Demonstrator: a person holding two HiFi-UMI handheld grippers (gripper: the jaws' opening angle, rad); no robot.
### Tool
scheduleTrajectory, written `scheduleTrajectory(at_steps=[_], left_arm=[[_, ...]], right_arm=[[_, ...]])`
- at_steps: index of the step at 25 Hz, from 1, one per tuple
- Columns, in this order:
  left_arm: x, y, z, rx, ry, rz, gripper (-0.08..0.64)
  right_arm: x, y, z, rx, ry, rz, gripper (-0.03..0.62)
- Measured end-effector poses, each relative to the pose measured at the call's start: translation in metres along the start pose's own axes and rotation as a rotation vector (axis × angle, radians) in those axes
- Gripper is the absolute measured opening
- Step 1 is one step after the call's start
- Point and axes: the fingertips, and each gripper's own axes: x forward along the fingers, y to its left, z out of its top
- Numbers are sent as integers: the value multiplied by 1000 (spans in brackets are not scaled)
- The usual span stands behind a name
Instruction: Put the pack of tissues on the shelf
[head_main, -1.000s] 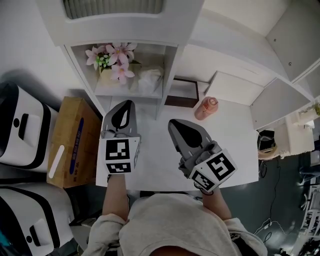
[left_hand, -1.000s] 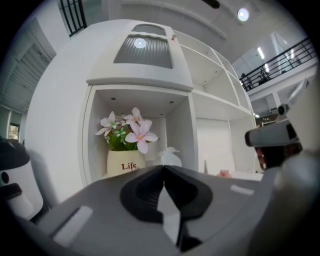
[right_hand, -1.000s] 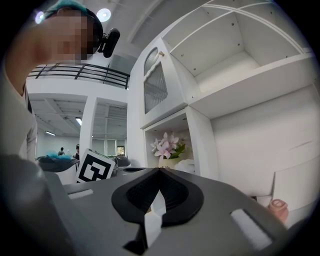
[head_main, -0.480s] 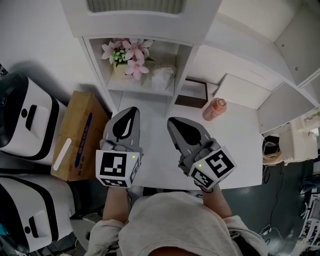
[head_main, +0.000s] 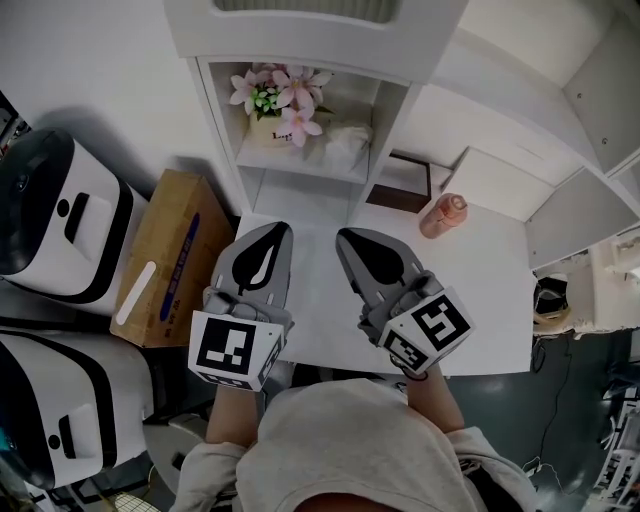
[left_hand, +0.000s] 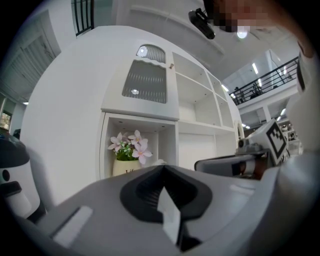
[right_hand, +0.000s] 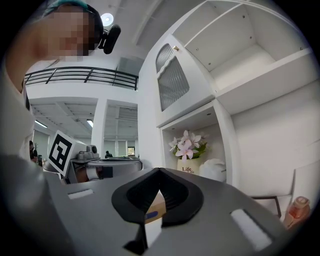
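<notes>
The pack of tissues lies on the shelf, in the same compartment as the flower pot. It sits just beside the pot on its right in the head view, so close that the two may be touching; the angle does not settle it. In the right gripper view the pack shows as a soft white lump next to the pot.

Both grippers hang over the white table, in front of the pot's compartment and well apart from the pot. The left gripper has its jaws pressed together with nothing between them. The right gripper is closed and empty too. Their tips point toward the pot, side by side and not touching.

A cardboard box stands on the floor, lower and to the left of the pot. A pink bottle stands on the table to the pot's right.
</notes>
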Motion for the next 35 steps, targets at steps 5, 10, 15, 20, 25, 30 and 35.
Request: scheduleTrajectory(at_steps=[5,10,15,20,25,30,35], left_arm=[[-18,1,2,-6,-6,-7,-2],[-33,2,4,-5,-13,0,-2],[-43,4,7,-2,-24,-3,-2],[-48,5,7,0,-28,-6,-2],[-50,4,8,2,-35,-19,-2],[-52,4,8,3,-38,-31,-2],[-52,4,6,5,-35,-41,-2]], right_arm=[[5,14,-3,-1,1,23,1],[7,31,-2,-13,-3,50,2],[9,44,0,-26,-5,65,2],[8,52,3,-41,-7,67,2],[6,56,5,-46,-13,59,2],[5,60,6,-50,-17,49,2],[5,60,6,-51,-18,38,2]])
